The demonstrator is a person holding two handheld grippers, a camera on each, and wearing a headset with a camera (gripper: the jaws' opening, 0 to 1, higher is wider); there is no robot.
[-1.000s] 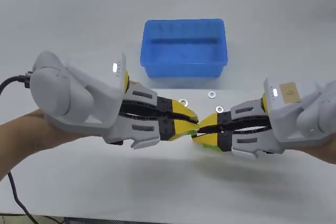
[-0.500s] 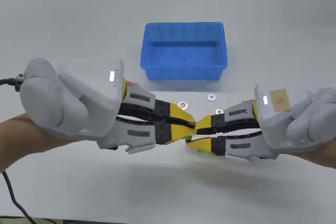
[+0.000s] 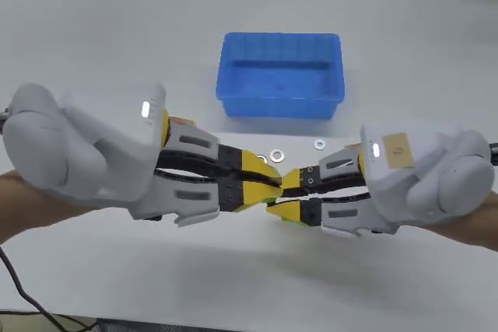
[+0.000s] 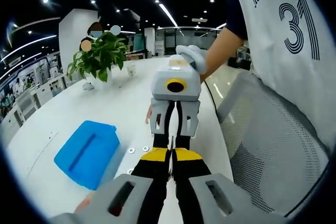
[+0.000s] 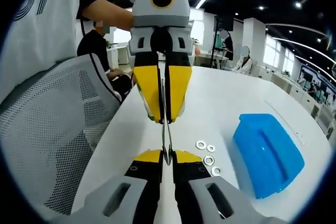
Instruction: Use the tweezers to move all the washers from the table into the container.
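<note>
The left hand-held gripper and right hand-held gripper are meeting nose to nose above the table, each pressing its jaws together on the tweezers, a thin steel piece bridging them. In the head view its long axis is running from 9 to 3 o'clock; I cannot tell which end is carrying the tips. It is likely light, springy and slick, so gripping the flat arms mid-length seems wisest. Washers are lying at 1 o'clock, the blue container sitting at 12 o'clock.
</note>
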